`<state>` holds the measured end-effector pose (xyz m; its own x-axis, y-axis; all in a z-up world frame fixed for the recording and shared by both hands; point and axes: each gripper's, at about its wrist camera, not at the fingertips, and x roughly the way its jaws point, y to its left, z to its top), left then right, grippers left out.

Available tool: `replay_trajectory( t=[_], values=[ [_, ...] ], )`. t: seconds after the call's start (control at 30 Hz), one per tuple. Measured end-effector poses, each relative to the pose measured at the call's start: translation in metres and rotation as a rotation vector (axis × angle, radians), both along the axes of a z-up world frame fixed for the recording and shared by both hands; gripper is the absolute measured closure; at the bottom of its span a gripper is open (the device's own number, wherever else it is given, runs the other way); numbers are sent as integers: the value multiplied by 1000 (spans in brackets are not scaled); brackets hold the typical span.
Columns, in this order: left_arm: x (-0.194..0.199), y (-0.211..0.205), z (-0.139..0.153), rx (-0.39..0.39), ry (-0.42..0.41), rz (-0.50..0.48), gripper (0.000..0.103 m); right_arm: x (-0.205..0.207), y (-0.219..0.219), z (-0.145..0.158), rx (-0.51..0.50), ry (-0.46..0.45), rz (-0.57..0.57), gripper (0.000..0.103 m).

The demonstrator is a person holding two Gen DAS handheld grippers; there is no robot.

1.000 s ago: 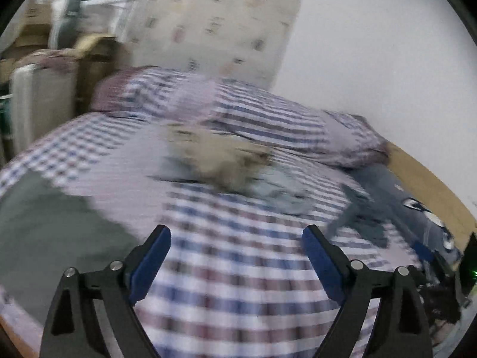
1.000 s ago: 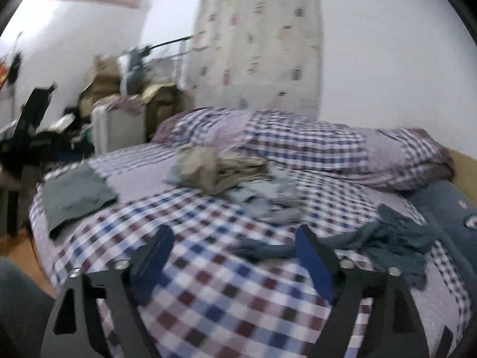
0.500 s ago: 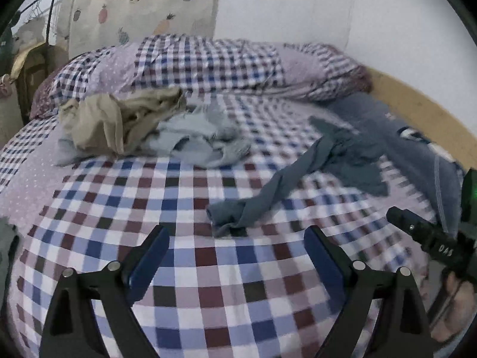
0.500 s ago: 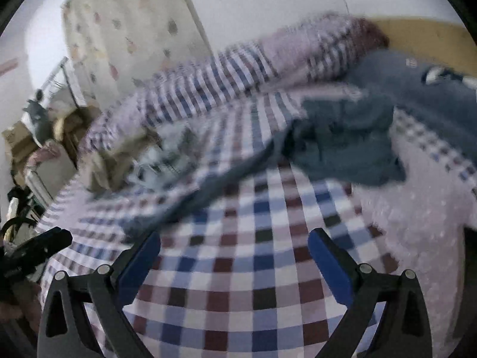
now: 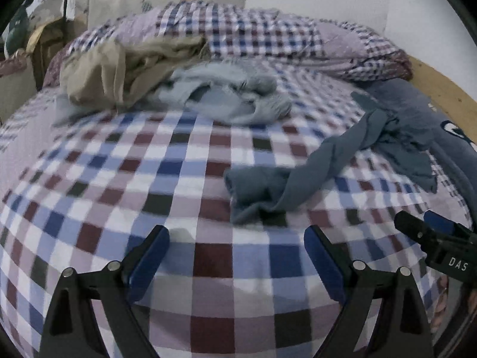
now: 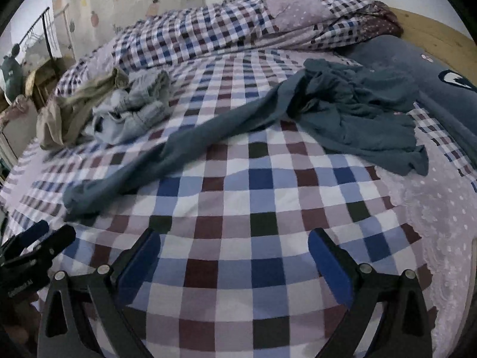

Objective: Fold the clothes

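Both grippers, left (image 5: 235, 256) and right (image 6: 234, 255), now sit lower over the checked bedspread (image 6: 238, 185), fingers apart; the teal garment (image 6: 342, 110) lies ahead, beige clothes (image 5: 119, 65) beyond.

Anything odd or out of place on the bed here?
Nothing damaged or spilled. The teal garment lies crumpled with one sleeve stretched out; the beige and light-blue clothes sit heaped together, unfolded.

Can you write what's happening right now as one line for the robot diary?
stage: approach | left gripper: open, empty | right gripper: open, empty | nearest: teal garment, unfolded on checked bed
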<state>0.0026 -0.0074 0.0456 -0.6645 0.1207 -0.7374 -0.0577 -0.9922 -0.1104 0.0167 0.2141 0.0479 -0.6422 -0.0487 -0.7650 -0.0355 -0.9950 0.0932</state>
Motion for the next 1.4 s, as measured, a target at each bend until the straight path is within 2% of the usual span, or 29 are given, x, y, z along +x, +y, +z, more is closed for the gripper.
replay_trajectory(
  t=[0.17,0.33,0.43,0.73,1.4],
  values=[
    [-1,9,-7,-56,-9,1,5,-6,-7,-15,15,-49,-1,1],
    [-1,14,-12,-93,-8,-5,1,-7,-10,-21,36,-45,-7,1],
    [-2,16,-15,-109,-10,-3,0,-6,-17,-25,84,-38,-6,0],
    [-4,19,-17,-131,-10,0,0,-6,-17,-27,84,-25,-7,0],
    [-5,17,-20,-109,-10,1,0,-5,-17,-27,83,-21,-8,0]
  ],
)
